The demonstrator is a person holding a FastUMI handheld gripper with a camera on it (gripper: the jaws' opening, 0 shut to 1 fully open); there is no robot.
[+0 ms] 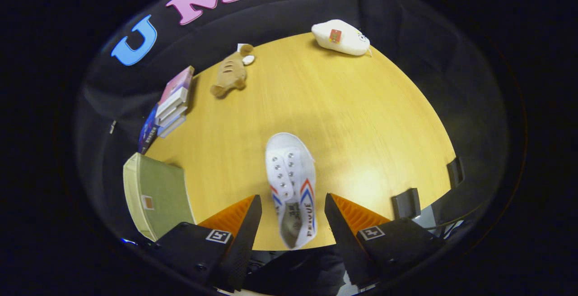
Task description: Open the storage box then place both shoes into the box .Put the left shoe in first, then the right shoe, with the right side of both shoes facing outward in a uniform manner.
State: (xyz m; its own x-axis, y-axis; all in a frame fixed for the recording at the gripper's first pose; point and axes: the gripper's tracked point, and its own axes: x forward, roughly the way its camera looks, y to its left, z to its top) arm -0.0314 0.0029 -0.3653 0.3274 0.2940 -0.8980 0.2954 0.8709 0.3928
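Gripper (292, 205) fingers spread, straddling white canvas shoe (291, 183) on wooden table (361, 120); olive fabric storage box (156, 194) apparently unfilled.

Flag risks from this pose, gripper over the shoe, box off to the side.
1. The gripper is open, its fingers straddling the white shoe's heel end without touching; closing there may pinch the soft collar and let the shoe tilt or slip.
2. The green storage box looks closed, so grasping now may skip the opening step.
3. One shoe is in sight; whether it is the left cannot be told.
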